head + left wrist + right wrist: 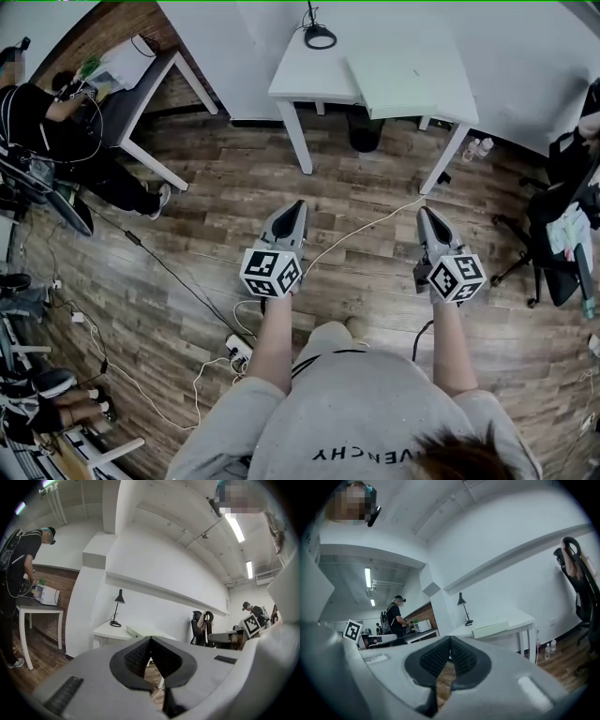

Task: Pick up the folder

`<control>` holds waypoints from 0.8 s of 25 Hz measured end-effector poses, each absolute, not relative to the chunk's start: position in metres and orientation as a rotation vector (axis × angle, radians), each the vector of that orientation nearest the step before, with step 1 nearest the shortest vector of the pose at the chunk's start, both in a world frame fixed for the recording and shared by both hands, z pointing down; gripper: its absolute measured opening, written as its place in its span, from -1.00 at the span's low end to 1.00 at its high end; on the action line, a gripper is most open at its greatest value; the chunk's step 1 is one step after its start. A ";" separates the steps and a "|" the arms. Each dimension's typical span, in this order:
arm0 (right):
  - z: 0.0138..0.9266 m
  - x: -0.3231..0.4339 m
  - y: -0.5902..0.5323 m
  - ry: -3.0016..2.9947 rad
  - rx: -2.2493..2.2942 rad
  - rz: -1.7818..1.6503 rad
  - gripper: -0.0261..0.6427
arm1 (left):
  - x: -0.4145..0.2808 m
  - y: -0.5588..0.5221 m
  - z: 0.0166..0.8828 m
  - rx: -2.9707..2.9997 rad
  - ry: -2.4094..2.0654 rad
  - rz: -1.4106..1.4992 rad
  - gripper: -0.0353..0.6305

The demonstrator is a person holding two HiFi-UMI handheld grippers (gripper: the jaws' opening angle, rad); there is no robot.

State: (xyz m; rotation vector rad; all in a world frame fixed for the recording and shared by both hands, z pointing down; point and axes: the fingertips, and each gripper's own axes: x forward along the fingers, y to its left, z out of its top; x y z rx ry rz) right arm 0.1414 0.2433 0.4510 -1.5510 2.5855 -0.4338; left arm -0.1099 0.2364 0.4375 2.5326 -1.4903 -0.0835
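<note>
Facing the distant folder (411,82), left gripper (297,206) and right gripper (424,214) are hovering pressed together, empty; reach and spread next.

Person in a grey shirt, with two grey grippers
Short-sleeved grey T-shirt (361,412) with dark lettering; the left gripper (298,206) and right gripper (425,214) are tapered grey shells, each with a black-and-white marker cube (271,272).

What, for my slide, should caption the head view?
Left gripper and right gripper, shut, face the folder on the table.
</note>
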 end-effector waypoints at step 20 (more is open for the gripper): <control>0.452 0.140 0.166 2.622 -1.508 -0.449 -0.87 | -0.094 0.148 0.443 2.540 -1.454 -0.101 -0.90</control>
